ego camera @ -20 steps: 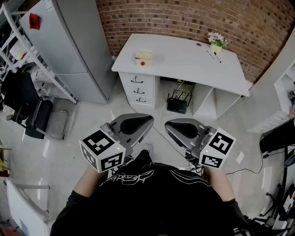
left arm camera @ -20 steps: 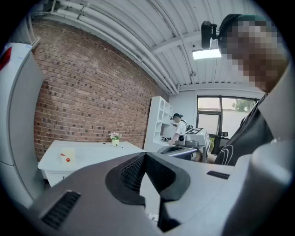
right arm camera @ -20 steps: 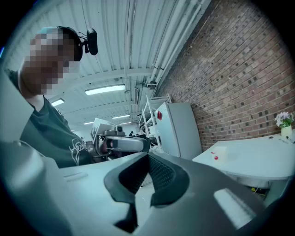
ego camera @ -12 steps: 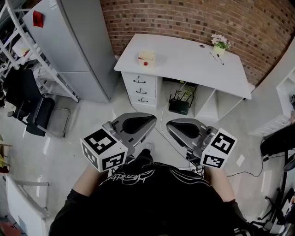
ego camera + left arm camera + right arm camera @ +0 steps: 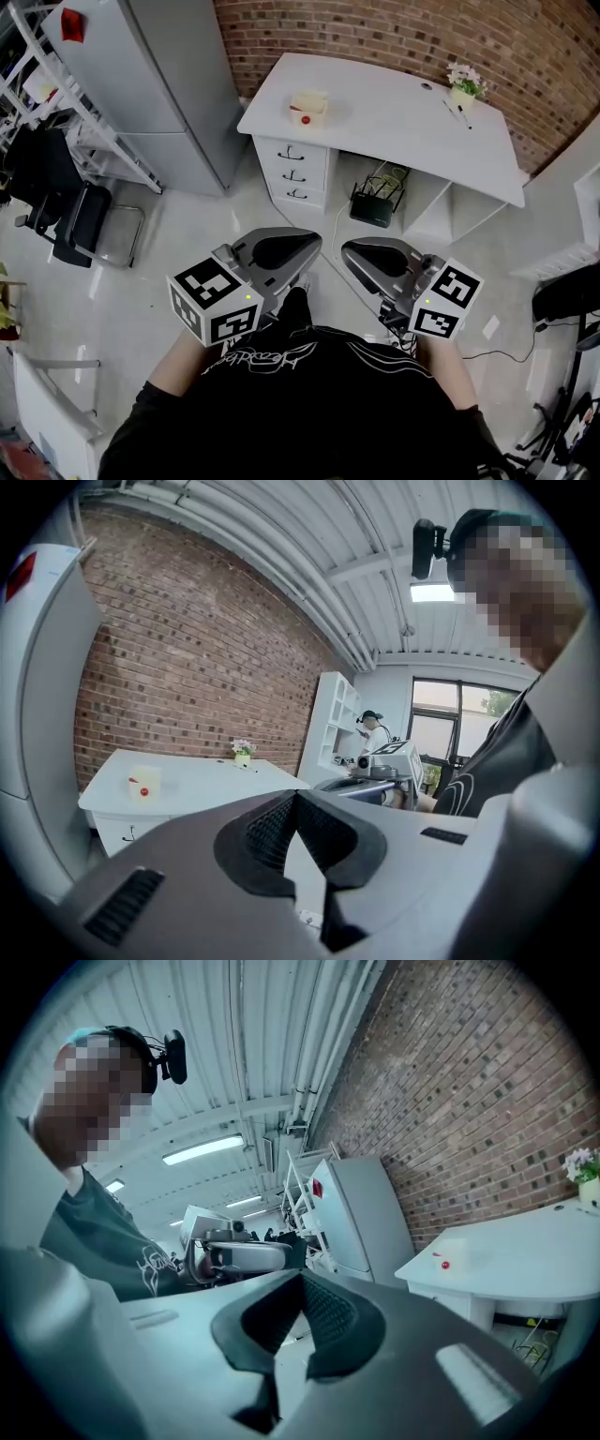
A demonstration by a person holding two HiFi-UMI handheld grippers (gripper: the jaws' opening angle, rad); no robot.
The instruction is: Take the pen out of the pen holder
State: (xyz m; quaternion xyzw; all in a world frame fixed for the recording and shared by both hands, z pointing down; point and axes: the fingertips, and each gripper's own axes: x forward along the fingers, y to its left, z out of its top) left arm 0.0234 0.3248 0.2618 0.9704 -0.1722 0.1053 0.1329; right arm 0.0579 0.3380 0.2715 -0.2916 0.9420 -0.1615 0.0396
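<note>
Far off, worktop (image 5: pixel 394 122): white, against the brick wall (image 5: pixel 375 33) across the upper half of the head view, with drawers (image 5: pixel 294 174) under its left end.
Pens (image 5: pixel 459 113): two thin dark sticks, pens as far as I can make out, near the right end of the worktop just beside a small flower pot (image 5: pixel 464 86).
Pens, long axis: lying flat, running from upper left to lower right in the head view; which end is the tip is too small to tell.
Cream box (image 5: pixel 308 106): upright near the left end of the worktop, with a red dot on its front; whether it is the pen holder I cannot tell.
Left gripper (image 5: pixel 314 242): clenched and empty, pads together in its own view (image 5: pixel 292 799), held close to the person's black shirt (image 5: pixel 309 403).
Right gripper (image 5: pixel 347 251): clenched as well, nothing between its pads (image 5: pixel 302 1279), just beside the left one, tips pointing toward each other.
Pens relative to grippers: well apart, up and to the right of both, with bare floor (image 5: pixel 187 234) between; the right gripper is the nearer one.
</note>
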